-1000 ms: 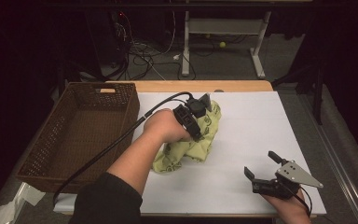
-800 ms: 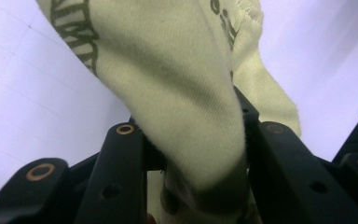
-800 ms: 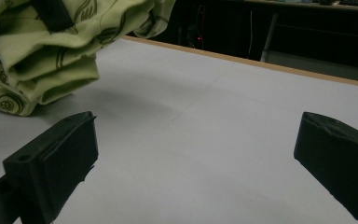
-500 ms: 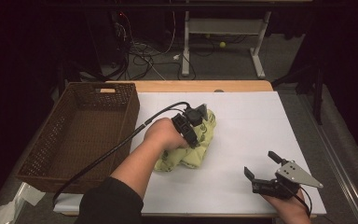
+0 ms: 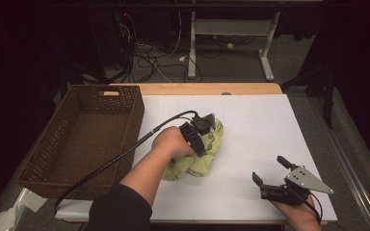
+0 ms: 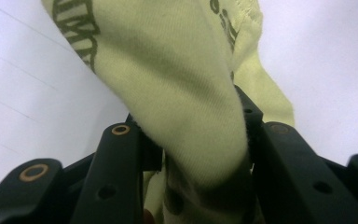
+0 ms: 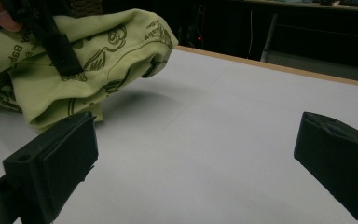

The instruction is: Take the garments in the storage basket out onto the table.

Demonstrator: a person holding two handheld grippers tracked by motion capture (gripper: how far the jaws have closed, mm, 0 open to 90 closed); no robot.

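Note:
A yellow-green cloth (image 5: 201, 162) printed with dark drawings lies bunched on the white table sheet (image 5: 255, 120), near the middle. My left gripper (image 5: 208, 126) points down into its far end, and a thick fold of the cloth (image 6: 182, 88) is pinched between the two black jaws of the left gripper (image 6: 186, 122). My right gripper (image 5: 269, 169) rests at the front right of the sheet, apart from the cloth, with its jaws wide open and nothing between them. In the right gripper view, the right gripper (image 7: 198, 156) faces bare sheet, with the cloth (image 7: 98, 51) at upper left.
A brown wicker basket (image 5: 136, 113) stands at the left edge of the table, beside the sheet. The left gripper's black cable (image 5: 125, 153) trails across the sheet towards the front left. Behind the wooden table edge (image 5: 197, 89) are table legs and floor cables.
My left hand has come down with the cloth, which has sunk from a raised drape into a lower bundle on the sheet. The right gripper has stayed put.

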